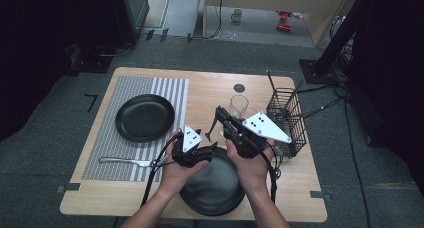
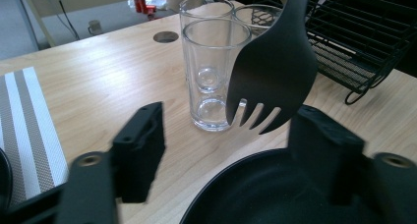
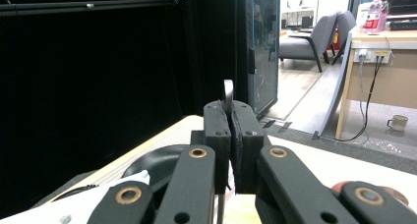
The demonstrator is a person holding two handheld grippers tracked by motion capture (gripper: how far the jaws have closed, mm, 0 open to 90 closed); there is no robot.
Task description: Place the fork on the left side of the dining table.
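Observation:
My right gripper (image 1: pixel 220 114) is shut on the thin handle of a black plastic fork (image 1: pixel 213 124), which hangs tines down over the table. In the right gripper view the handle (image 3: pixel 227 92) sticks up between the closed jaws of that gripper (image 3: pixel 231 135). My left gripper (image 1: pixel 212 148) is open, just below and left of the fork. Its view shows the fork's head (image 2: pixel 273 71) hanging just beyond and above the spread jaws of the left gripper (image 2: pixel 233 145), touching neither. A black plate (image 1: pixel 212 193) lies under both hands at the table's front edge.
Clear glasses (image 1: pixel 239 105) stand close behind the fork, tall in the left gripper view (image 2: pixel 214 76). A black wire basket (image 1: pixel 287 118) sits to their right. On the striped placemat (image 1: pixel 125 88) at left lie a second black plate (image 1: pixel 145 117) and a metal fork (image 1: pixel 125 161).

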